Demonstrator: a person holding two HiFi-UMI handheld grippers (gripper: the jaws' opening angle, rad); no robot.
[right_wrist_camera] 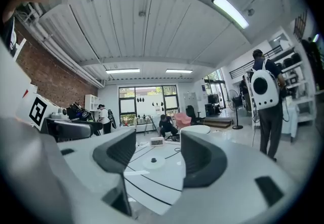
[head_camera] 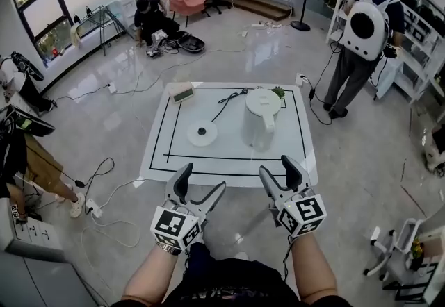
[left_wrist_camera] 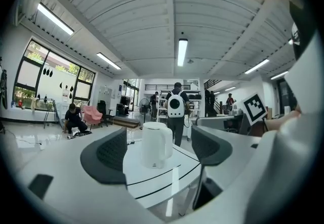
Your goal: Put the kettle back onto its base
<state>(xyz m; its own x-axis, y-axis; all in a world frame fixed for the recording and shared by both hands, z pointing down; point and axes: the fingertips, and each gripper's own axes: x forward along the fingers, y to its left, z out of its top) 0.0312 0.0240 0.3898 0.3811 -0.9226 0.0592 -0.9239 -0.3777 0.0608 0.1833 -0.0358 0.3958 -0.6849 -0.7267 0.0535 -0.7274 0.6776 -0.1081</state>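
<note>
A white kettle [head_camera: 261, 119] stands upright on the right half of a white table [head_camera: 229, 160] marked with black lines. Its round white base [head_camera: 202, 134] lies flat to the kettle's left, a black cord [head_camera: 229, 99] running from it toward the far edge. Both grippers hover short of the table's near edge. My left gripper [head_camera: 201, 185] is open and empty; in its own view the kettle [left_wrist_camera: 156, 144] shows between the jaws, well ahead. My right gripper [head_camera: 280, 171] is open and empty too; its view shows the base [right_wrist_camera: 153, 161] ahead and the kettle [right_wrist_camera: 195, 129] partly hidden behind the right jaw.
A small pale box [head_camera: 182, 93] sits at the table's far left corner, a green item [head_camera: 278, 92] at the far right. A person with a white backpack [head_camera: 365, 28] stands beyond the table at right. Cables and a power strip [head_camera: 94, 210] lie on the floor at left.
</note>
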